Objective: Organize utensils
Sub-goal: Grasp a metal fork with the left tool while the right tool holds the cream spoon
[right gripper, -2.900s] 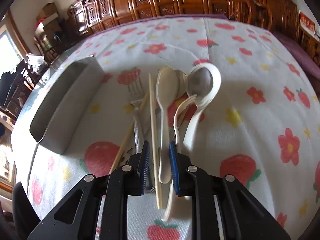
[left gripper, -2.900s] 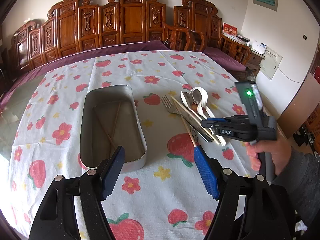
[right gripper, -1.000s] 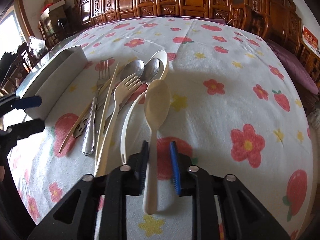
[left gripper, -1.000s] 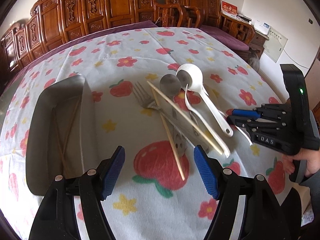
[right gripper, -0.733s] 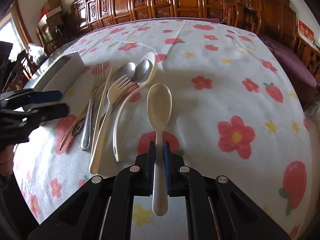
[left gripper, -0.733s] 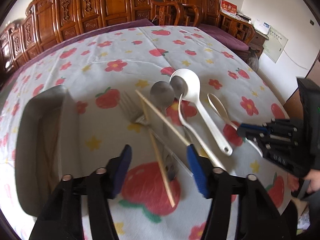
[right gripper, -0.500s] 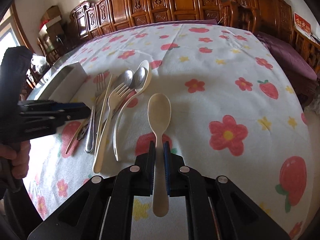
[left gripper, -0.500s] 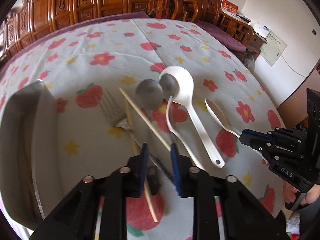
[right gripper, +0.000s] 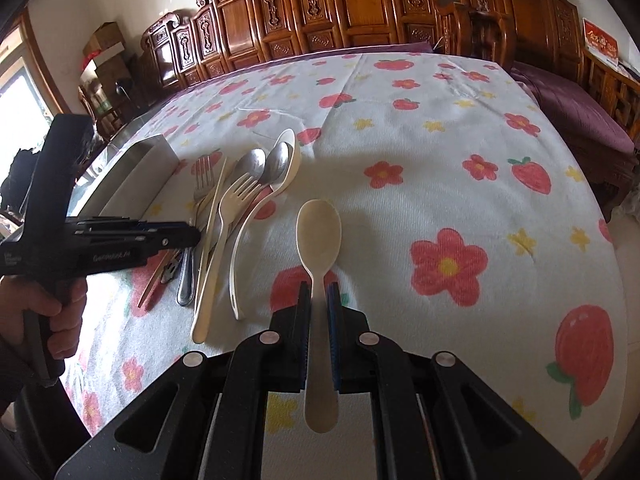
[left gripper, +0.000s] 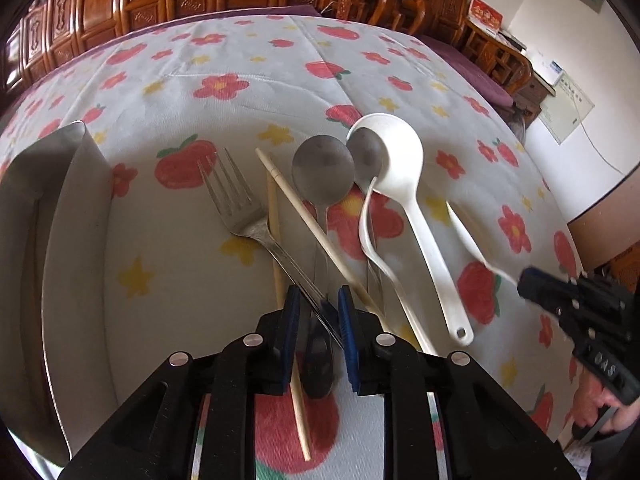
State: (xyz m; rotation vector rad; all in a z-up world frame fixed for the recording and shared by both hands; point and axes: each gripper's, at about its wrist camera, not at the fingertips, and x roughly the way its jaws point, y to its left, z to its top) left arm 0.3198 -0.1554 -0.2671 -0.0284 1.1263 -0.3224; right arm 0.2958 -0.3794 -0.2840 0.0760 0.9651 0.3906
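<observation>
My right gripper (right gripper: 319,300) is shut on the handle of a cream plastic spoon (right gripper: 319,232) and holds it above the tablecloth, right of the pile. My left gripper (left gripper: 319,312) has its jaws closed around the handle of a metal fork (left gripper: 236,196) in the utensil pile. The pile also holds a metal spoon (left gripper: 323,174), a white ladle (left gripper: 400,160), chopsticks (left gripper: 304,216) and a cream fork (right gripper: 224,240). The metal tray (left gripper: 60,240) lies left of the pile.
The round table carries a strawberry and flower tablecloth (right gripper: 460,140). Carved wooden chairs (right gripper: 360,8) ring the far side. The right gripper and hand show at the right edge of the left wrist view (left gripper: 592,328).
My left gripper has come down onto the pile and closed from wide open onto the fork handle. My right gripper has lifted the cream spoon out of the pile and moved right.
</observation>
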